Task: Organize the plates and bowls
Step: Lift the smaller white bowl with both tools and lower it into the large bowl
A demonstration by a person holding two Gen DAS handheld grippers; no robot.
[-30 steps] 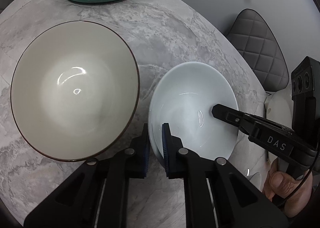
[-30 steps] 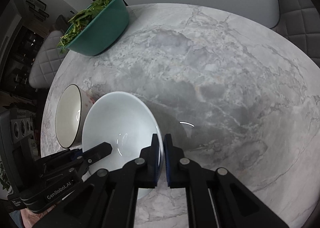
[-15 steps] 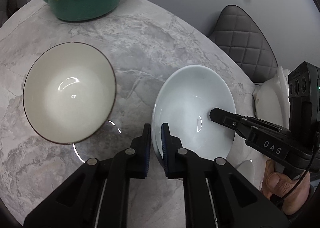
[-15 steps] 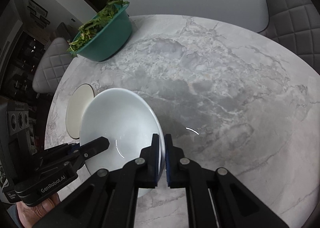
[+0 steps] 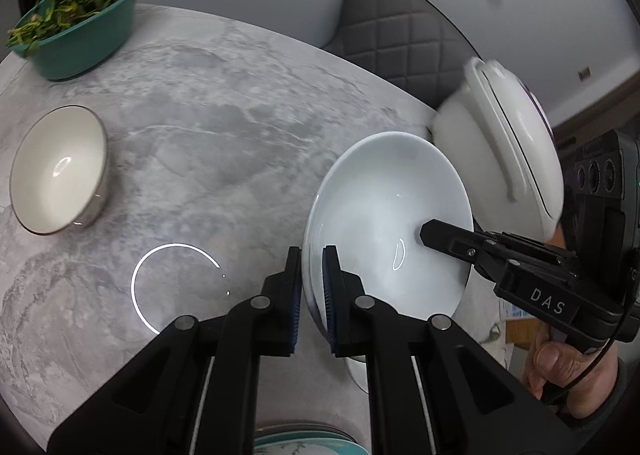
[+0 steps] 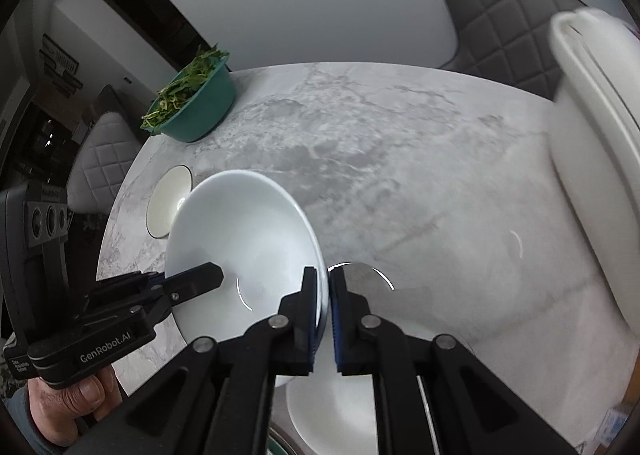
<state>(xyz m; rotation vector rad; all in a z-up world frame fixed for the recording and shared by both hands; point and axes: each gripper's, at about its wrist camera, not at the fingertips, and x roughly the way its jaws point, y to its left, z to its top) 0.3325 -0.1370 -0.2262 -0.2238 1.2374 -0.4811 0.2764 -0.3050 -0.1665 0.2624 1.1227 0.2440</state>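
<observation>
Both grippers hold one white bowl (image 5: 384,215) above the marble table (image 5: 224,127). My left gripper (image 5: 311,287) is shut on its near-left rim. My right gripper (image 6: 323,295) is shut on the opposite rim of the same bowl (image 6: 240,227); one right finger (image 5: 448,235) reaches into the bowl. A cream bowl with a dark rim (image 5: 56,171) stands on the table at the left, also in the right wrist view (image 6: 168,207). A white dish (image 6: 340,407) lies under the right gripper. A teal-rimmed plate edge (image 5: 304,443) shows at the bottom.
A teal basin of greens (image 5: 76,35) stands at the table's far left edge, also in the right wrist view (image 6: 196,103). A white lidded appliance (image 5: 504,143) stands at the right. A grey quilted chair (image 5: 400,35) is behind the table.
Both grippers have lifted the white bowl and carried it right, away from the cream bowl. The white appliance has come into view at the right.
</observation>
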